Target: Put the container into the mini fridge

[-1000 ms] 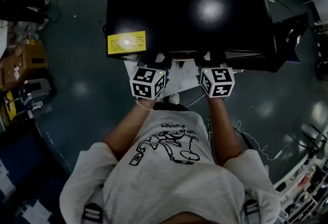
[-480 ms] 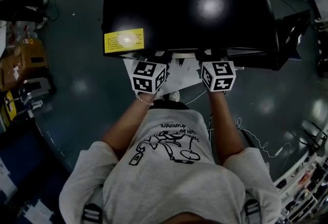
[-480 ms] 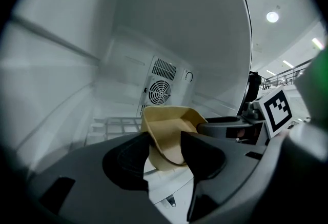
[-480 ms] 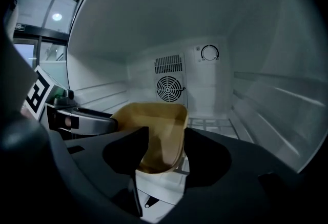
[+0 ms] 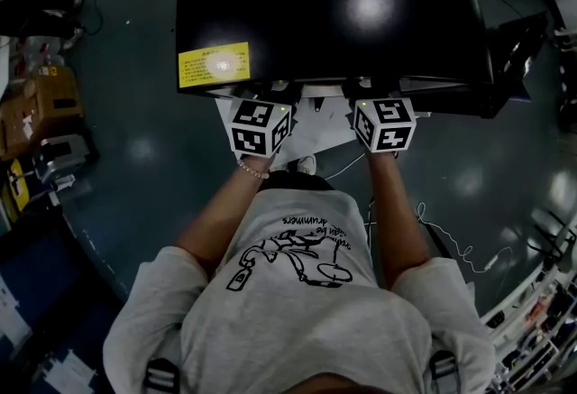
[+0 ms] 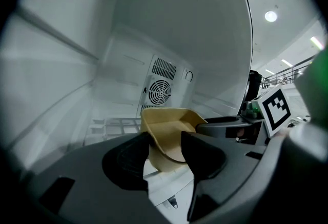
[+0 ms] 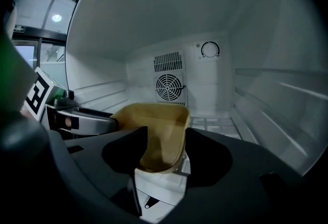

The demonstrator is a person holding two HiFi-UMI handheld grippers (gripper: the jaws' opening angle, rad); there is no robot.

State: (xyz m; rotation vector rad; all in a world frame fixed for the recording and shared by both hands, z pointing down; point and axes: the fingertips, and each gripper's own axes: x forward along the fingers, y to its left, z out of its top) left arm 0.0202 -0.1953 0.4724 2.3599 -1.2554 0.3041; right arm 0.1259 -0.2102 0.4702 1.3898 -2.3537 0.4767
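A tan paper container (image 6: 169,133) (image 7: 156,136) hangs just inside the white mini fridge (image 6: 66,89), held from both sides. My left gripper (image 6: 165,154) is shut on its near left corner. My right gripper (image 7: 165,154) has the near right corner between its jaws; those jaws are opening, though both still touch the container. In the head view only the two marker cubes (image 5: 261,126) (image 5: 385,123) show at the front edge of the fridge's black top (image 5: 334,4); the jaws and the container are hidden beneath it.
The fridge's back wall carries a fan grille (image 7: 169,86) and a dial (image 7: 210,49), and a wire shelf (image 7: 215,124) lies behind the container. The open door (image 5: 514,50) stands at the right. Cardboard boxes (image 5: 45,108) sit left; cables (image 5: 451,243) cross the floor.
Both marker cubes have moved forward, closer under the fridge's front edge.
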